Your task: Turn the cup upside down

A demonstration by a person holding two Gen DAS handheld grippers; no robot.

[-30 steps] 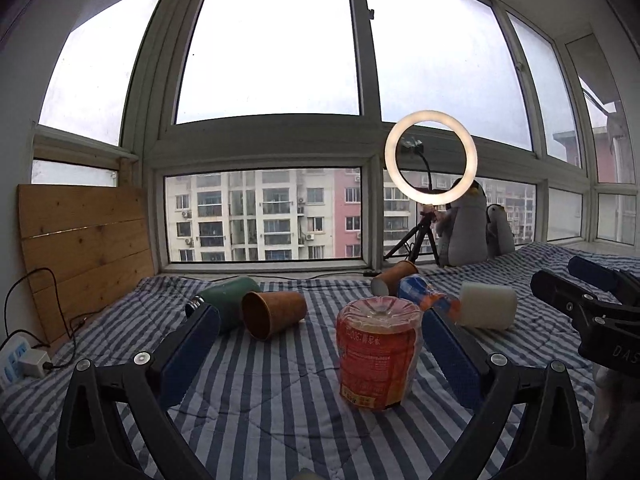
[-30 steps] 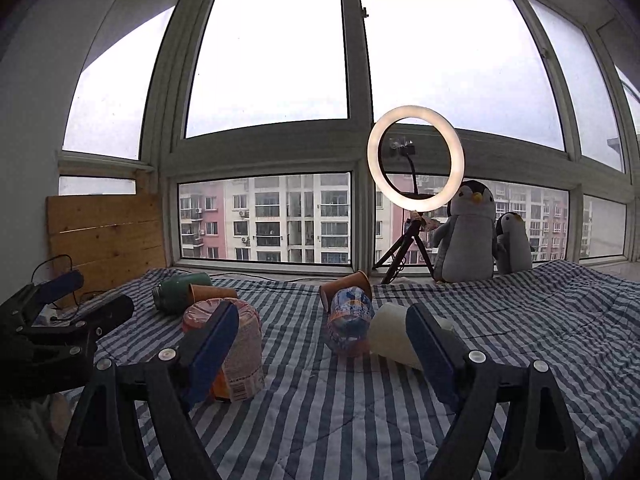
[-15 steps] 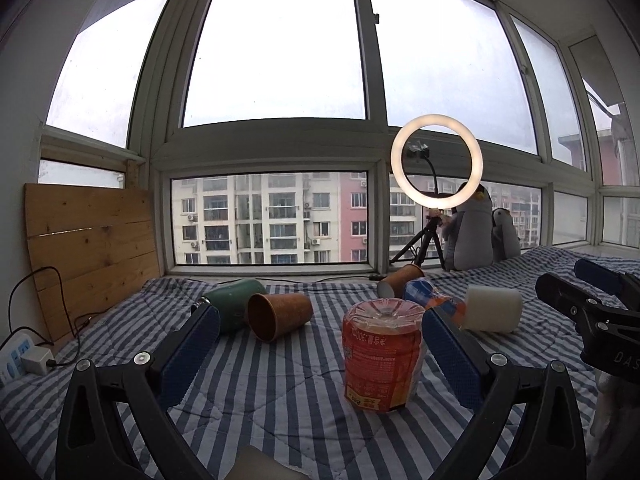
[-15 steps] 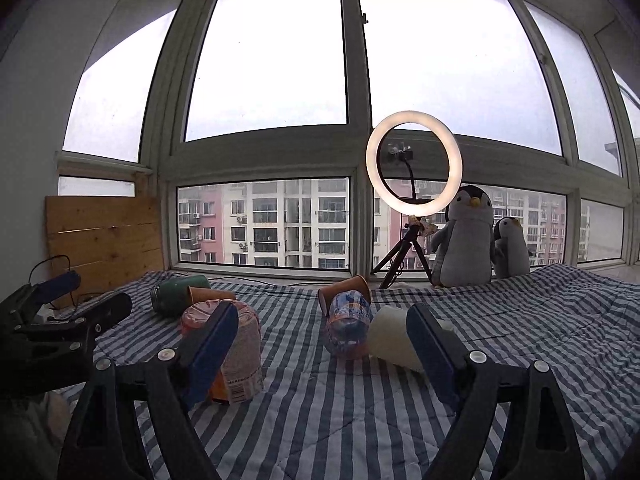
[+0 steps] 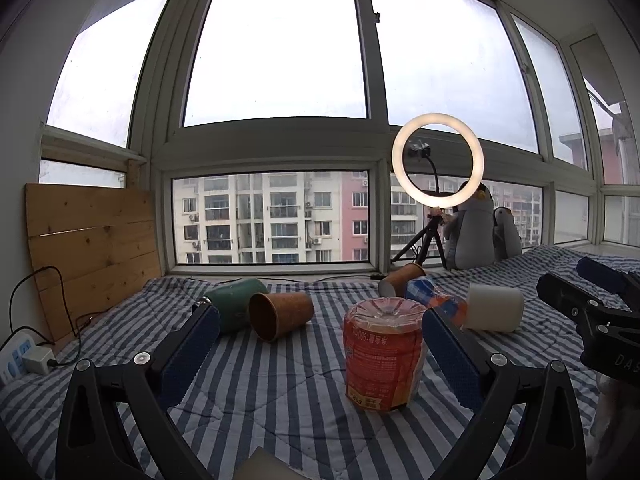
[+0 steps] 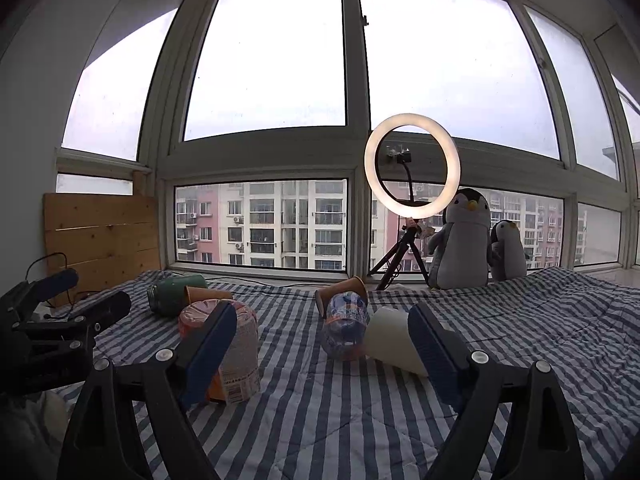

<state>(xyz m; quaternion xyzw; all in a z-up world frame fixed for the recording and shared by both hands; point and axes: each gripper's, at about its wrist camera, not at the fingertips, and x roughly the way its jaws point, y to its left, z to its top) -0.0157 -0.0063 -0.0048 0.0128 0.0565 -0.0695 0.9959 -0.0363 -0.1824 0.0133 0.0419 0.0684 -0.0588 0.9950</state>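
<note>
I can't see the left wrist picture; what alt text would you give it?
Open left gripper jaws frame a red plastic-wrapped cup standing upside down on a striped blanket. Behind lie a brown paper cup, green mug, bottle and white cup, below a ring light and windows.

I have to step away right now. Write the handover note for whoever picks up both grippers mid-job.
Left gripper: open, holding nothing, aimed at the red-labelled cup.
Right gripper: open, holding nothing, low over the striped quilt.
That cup stands with its printed label reading upside down, so it looks already flipped.
Lying on their sides: brown paper cup against the green mug, white cup, plastic bottle, a second brown cup behind it.
Left: grasp one of the lying cups and set it mouth down.
</note>
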